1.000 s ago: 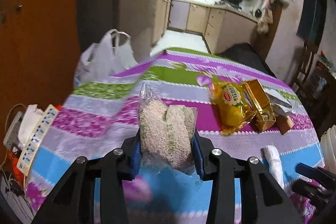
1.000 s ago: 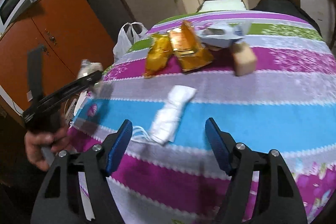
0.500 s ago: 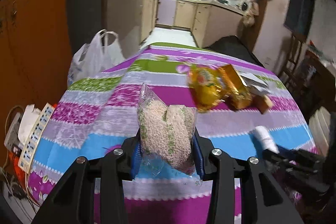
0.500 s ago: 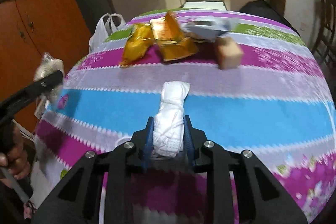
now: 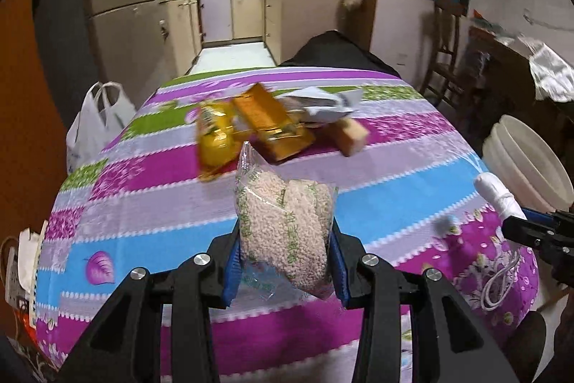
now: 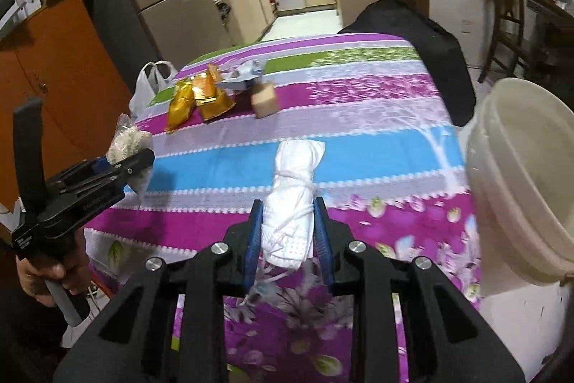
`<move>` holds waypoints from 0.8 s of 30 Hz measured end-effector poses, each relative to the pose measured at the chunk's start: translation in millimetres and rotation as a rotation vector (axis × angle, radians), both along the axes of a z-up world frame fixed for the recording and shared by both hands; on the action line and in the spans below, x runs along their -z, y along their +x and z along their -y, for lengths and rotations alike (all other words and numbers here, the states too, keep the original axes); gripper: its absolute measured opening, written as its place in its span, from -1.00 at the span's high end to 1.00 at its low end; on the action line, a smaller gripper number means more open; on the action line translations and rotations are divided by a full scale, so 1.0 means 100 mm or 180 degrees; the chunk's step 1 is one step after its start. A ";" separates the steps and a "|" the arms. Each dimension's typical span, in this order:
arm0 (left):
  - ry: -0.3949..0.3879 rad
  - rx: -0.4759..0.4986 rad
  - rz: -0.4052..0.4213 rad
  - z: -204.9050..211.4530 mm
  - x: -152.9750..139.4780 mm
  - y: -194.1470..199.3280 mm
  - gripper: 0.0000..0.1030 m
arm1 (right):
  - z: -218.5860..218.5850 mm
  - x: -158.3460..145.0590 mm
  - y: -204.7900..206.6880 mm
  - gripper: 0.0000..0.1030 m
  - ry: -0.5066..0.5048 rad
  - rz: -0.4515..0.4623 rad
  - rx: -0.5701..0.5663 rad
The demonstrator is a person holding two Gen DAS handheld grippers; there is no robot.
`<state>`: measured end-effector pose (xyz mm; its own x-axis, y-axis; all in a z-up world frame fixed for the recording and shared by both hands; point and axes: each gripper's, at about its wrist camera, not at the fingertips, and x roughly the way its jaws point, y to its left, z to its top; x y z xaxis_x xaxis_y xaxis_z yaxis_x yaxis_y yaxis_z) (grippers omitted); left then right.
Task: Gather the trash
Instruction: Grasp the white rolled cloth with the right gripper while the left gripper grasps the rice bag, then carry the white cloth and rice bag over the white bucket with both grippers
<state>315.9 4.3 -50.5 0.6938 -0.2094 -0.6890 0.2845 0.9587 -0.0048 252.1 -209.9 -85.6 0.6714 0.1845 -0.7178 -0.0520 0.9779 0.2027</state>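
A: What has just changed?

B: The right tool (image 6: 287, 232) has just been closing, and now it pinches the white bundle (image 6: 292, 200) tied with string. A second ago the bundle lay on the tabletop (image 6: 376, 117) between spread blue pads. Now it seems lifted off the cloth.

A: And the left tool (image 5: 285, 257)?

B: It still pinches the clear bag of grains (image 5: 287, 225), as before.

A: Where should the trash go?

B: I think into the white bucket (image 6: 520, 189), at 3 o'clock in the right view, beside the tabletop edge. Both hands are loaded. The yellow wrappers (image 6: 195, 99) and the small box (image 6: 264, 101) remain at 11 o'clock, well apart.
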 end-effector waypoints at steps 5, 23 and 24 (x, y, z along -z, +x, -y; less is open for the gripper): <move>0.0201 0.0065 0.0020 0.30 0.02 -0.03 0.19 | 0.06 0.08 -0.05 0.49 0.0159 -0.0008 0.0017; 0.0452 -0.0005 0.0063 0.39 0.15 -0.02 0.19 | -0.10 0.19 -0.05 0.48 0.0200 -0.0088 -0.0115; 0.0462 -0.0011 0.0070 0.38 0.15 -0.02 0.19 | -0.11 0.20 -0.04 0.48 0.0192 -0.0097 -0.0121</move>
